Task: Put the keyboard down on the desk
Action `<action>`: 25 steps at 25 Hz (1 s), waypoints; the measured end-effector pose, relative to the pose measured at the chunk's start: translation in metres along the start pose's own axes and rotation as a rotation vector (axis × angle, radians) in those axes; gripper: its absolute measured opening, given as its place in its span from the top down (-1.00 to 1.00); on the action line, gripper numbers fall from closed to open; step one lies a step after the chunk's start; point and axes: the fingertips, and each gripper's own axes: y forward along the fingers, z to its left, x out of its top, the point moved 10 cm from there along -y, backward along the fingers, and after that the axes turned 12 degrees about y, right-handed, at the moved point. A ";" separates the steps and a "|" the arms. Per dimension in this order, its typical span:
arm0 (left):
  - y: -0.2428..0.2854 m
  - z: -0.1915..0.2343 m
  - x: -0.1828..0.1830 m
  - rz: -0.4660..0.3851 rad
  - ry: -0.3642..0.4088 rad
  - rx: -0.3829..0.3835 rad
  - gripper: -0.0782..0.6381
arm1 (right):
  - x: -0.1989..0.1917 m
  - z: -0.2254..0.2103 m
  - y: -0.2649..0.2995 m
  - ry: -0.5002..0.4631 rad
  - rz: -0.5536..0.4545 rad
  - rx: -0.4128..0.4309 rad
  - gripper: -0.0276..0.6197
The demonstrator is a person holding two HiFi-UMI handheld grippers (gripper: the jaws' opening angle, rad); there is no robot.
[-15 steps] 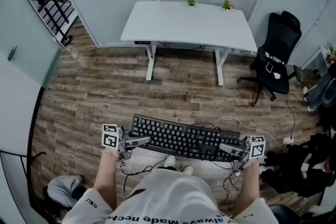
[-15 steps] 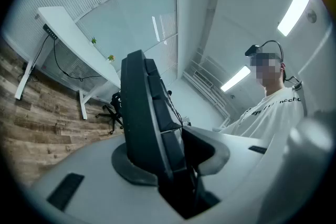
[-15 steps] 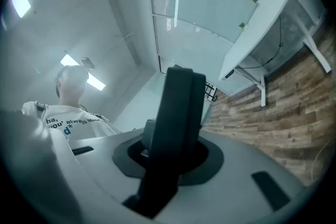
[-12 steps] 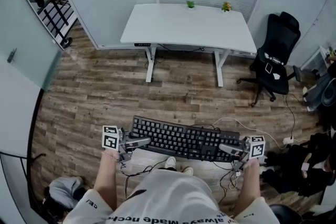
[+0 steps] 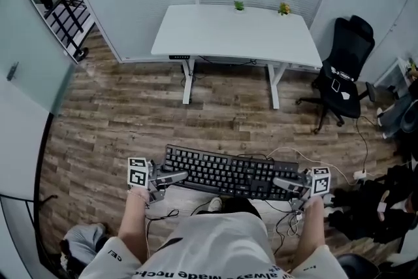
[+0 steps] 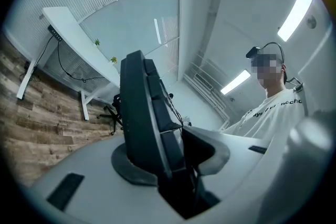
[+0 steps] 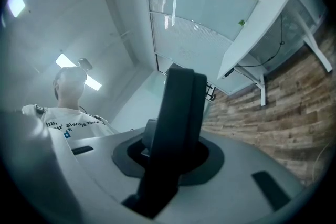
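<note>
A black keyboard (image 5: 228,173) is held level in front of the person, above the wood floor. My left gripper (image 5: 175,176) is shut on its left end, my right gripper (image 5: 282,184) on its right end. In the left gripper view the keyboard (image 6: 147,118) stands edge-on between the jaws. The right gripper view shows the keyboard (image 7: 178,118) edge-on too, clamped in the jaws. A white desk (image 5: 196,29) stands well ahead, across the floor; it also shows as the desk (image 6: 79,42) and the desk (image 7: 257,18).
Two small plants (image 5: 239,5) sit at the desk's back edge. A black office chair (image 5: 343,78) stands right of the desk. Cables (image 5: 326,160) trail on the floor at the right. A glass partition (image 5: 32,75) runs along the left. The keyboard's cable (image 5: 170,211) hangs below.
The keyboard and both grippers stay in the same hold. The view has shifted slightly and the person's feet have moved under the body.
</note>
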 end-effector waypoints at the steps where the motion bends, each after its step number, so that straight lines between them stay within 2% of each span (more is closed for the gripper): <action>1: 0.000 0.002 0.002 0.001 0.000 0.000 0.32 | 0.002 -0.001 0.001 0.001 -0.003 0.000 0.56; 11: 0.016 0.042 0.025 0.006 -0.004 0.019 0.32 | 0.048 -0.032 0.004 0.012 -0.005 0.011 0.57; 25: 0.097 0.135 0.105 0.010 -0.016 0.044 0.32 | 0.192 -0.080 -0.020 0.023 -0.005 0.023 0.57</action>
